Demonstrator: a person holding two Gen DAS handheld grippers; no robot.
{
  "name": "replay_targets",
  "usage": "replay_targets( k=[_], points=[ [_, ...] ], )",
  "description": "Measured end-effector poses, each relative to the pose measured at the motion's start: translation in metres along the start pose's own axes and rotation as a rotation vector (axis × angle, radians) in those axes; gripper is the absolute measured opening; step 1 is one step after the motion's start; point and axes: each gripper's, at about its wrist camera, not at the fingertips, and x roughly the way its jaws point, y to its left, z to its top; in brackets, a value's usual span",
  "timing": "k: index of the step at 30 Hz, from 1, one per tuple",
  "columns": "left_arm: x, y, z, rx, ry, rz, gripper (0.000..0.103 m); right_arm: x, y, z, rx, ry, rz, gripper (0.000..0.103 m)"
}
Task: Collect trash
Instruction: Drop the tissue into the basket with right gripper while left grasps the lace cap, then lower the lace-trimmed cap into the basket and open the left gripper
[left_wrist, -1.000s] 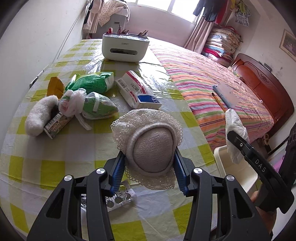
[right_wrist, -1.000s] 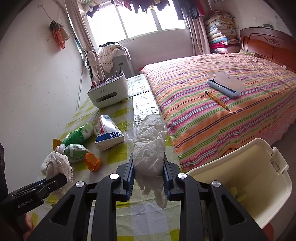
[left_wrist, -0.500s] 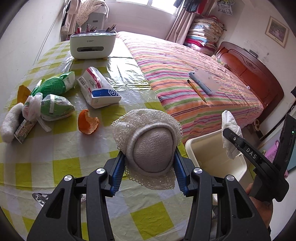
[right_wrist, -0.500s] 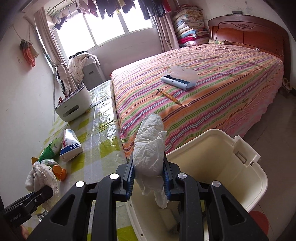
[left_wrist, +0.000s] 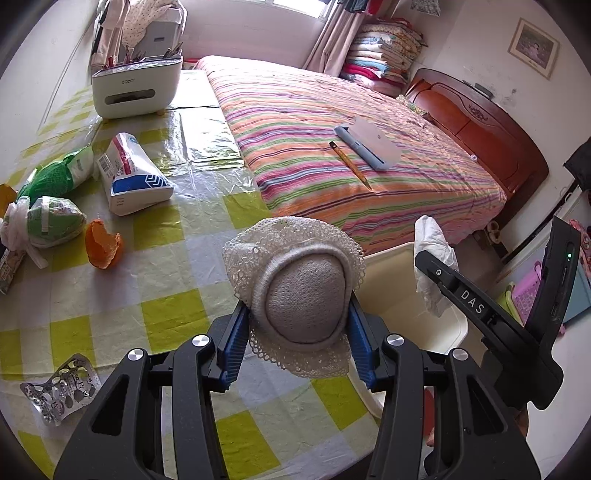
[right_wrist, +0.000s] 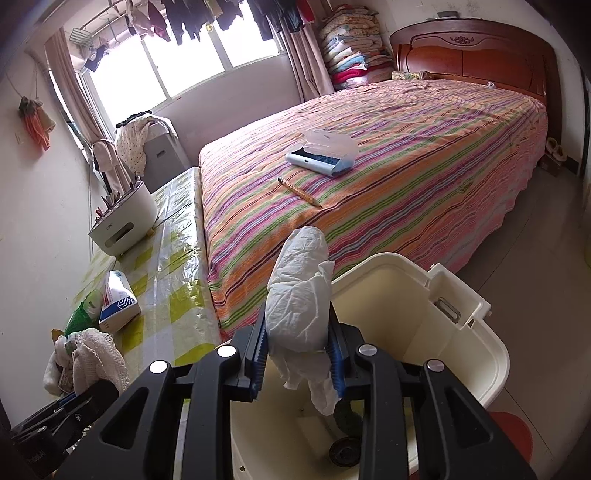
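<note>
The step in hand looks like the drop: both hands have carried trash from the surface toward the cream plastic bin (right_wrist: 476, 354) that stands on the floor between the surface and the bed.

On the left, the left gripper (left_wrist: 293, 332) has its jaws clenched on a round grey foam pad edged with white lace (left_wrist: 295, 288). It hangs over the near right edge of the yellow-and-white checked plastic cloth on the surface (left_wrist: 177, 317), just short of the bin. Judging by this, it needs to travel further right, over the rim, before letting go.

To the right, the right gripper (right_wrist: 297, 354) is above the open bin with a crumpled white paper tissue (right_wrist: 299, 291) between its blue pads (right_wrist: 258, 350). Its jaws are opening, though the tissue is not yet falling; its loose tail dangles into the bin's mouth. Light and wrinkled, it may cling to a pad, so a wider release seems called for.

More trash waits on the far left of the surface: an orange peel (left_wrist: 103, 245), green plastic bags (left_wrist: 55, 177) and an empty foil pill blister (left_wrist: 61, 393).
</note>
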Motion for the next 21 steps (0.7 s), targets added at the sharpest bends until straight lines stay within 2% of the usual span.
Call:
replay_targets(
  k=[1, 3, 5, 9, 16, 21],
  points=[
    [0.002, -0.001, 0.001, 0.0, 0.003, -0.005, 0.047, 0.001, -0.003, 0.0, 0.009, 0.004, -0.001, 0.032],
    [0.004, -0.004, 0.001, -0.001, 0.008, -0.011, 0.047, 0.002, -0.01, 0.002, 0.037, 0.013, 0.017, 0.045],
    [0.007, -0.006, 0.002, -0.002, 0.012, -0.02, 0.047, 0.003, -0.016, 0.002, 0.063, 0.018, 0.02, 0.052],
    [0.012, -0.01, 0.003, -0.004, 0.028, -0.037, 0.047, -0.003, -0.024, 0.005, 0.1, -0.016, 0.011, 0.054],
    [0.025, -0.027, 0.005, 0.017, 0.06, -0.088, 0.048, -0.044, -0.049, 0.011, 0.213, -0.229, -0.058, 0.054],
    [0.037, -0.04, 0.004, 0.032, 0.071, -0.112, 0.048, -0.06, -0.057, 0.012, 0.255, -0.304, -0.065, 0.06]
  ],
)
